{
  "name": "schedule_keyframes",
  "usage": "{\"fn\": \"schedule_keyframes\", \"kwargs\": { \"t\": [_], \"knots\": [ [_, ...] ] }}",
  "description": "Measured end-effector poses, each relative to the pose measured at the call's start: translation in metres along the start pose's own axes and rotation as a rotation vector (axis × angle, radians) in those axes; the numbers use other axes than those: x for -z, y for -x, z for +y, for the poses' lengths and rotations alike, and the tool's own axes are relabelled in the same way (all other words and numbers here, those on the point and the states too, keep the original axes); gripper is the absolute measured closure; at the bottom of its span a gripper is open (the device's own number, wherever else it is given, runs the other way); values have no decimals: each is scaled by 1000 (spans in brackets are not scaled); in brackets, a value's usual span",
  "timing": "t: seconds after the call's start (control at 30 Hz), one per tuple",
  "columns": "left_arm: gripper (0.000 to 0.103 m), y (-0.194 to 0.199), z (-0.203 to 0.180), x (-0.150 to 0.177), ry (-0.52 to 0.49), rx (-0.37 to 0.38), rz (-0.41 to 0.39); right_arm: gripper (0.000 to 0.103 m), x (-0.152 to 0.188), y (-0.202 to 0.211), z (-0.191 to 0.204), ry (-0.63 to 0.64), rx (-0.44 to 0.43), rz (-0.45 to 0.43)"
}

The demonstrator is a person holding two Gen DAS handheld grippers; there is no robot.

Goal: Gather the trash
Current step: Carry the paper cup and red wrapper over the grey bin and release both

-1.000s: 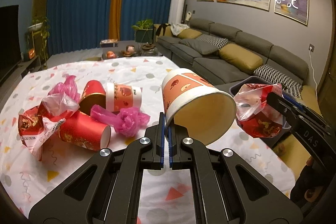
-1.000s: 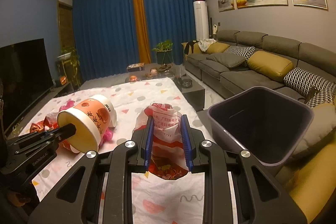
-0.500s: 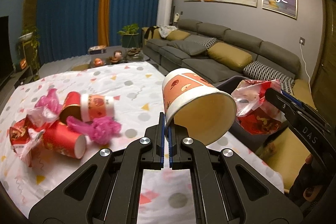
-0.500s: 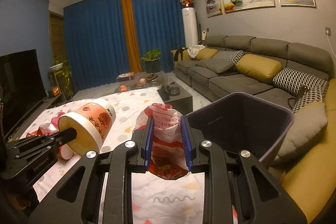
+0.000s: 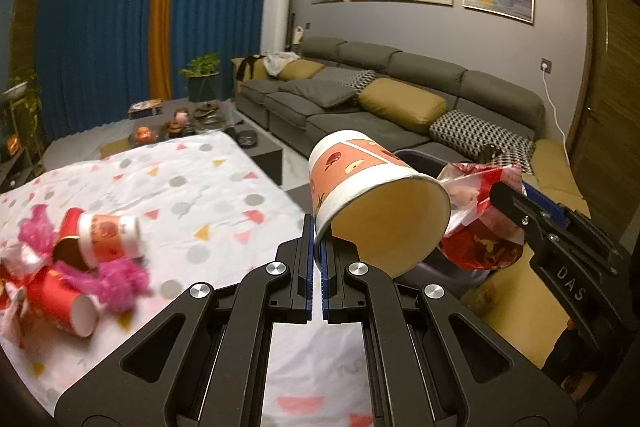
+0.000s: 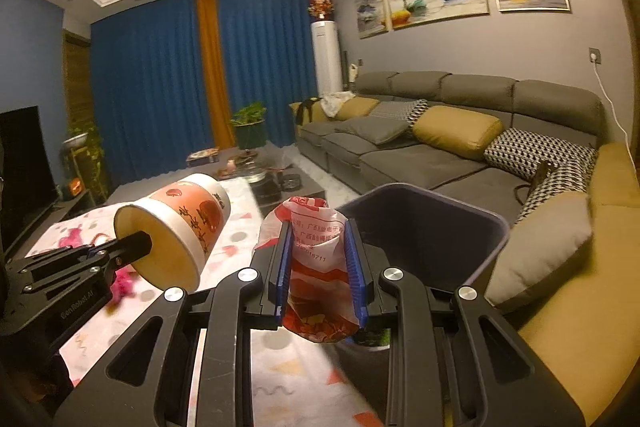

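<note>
From the left wrist, the left gripper (image 5: pixel 316 247) has its fingers pressed together on the rim of a paper cup (image 5: pixel 372 195), carried clear of the bench (image 5: pixel 208 195). Cups and pink scraps (image 5: pixel 92 267) lie there uncollected (most of the job, I judge).

From the right wrist, the right gripper (image 6: pixel 320 259) pinches a crumpled snack bag (image 6: pixel 316 267) just before the bin (image 6: pixel 448 223), not yet dropped.

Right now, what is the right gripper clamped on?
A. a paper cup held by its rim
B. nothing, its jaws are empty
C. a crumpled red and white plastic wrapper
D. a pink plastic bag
C: in the right wrist view the right gripper has both blue pads pressed on the crumpled red and white wrapper, next to the dark bin; the paper cup is in the left gripper.
</note>
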State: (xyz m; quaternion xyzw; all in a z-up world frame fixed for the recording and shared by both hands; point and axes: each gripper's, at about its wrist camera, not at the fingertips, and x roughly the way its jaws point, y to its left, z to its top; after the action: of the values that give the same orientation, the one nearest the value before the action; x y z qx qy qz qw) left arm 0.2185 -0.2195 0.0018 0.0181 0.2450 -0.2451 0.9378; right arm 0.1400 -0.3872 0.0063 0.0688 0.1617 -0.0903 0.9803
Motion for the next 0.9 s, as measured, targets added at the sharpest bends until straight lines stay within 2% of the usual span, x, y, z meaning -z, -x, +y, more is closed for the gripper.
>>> {"fn": "schedule_keyframes", "kwargs": {
  "t": [0.43, 0.9],
  "knots": [
    [101, -54, -30, -14, -12, 65, 26, 77, 2, -21, -33, -33, 82, 10],
    [101, -93, -45, -10, -1, 110, 82, 77, 11, -34, -47, -45, 99, 42]
  ]
}}
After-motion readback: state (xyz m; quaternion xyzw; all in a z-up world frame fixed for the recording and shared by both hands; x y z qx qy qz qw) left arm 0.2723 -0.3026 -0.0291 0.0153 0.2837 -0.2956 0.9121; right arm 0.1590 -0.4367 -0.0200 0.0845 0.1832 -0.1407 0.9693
